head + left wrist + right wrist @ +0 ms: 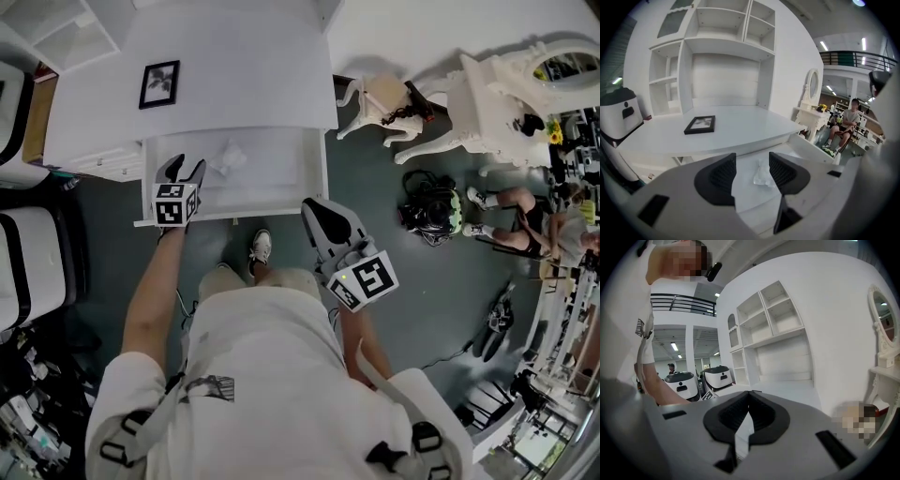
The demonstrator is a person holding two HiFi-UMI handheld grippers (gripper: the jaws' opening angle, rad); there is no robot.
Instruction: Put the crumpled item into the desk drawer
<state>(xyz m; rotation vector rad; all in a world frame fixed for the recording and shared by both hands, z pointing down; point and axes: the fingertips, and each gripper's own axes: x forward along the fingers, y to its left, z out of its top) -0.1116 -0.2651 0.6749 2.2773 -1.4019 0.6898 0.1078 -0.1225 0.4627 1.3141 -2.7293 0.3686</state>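
Note:
A crumpled white item lies on the floor of the open white desk drawer. My left gripper hangs over the drawer's left part, open, with nothing between its pads; the item lies free just beyond the tips. My right gripper is held right of the drawer's front corner, above the floor, its jaws shut with tips touching and nothing in them.
A black picture frame lies on the white desk top. White shelves rise behind the desk. A white vanity with mirror stands at right, where a seated person and bags are.

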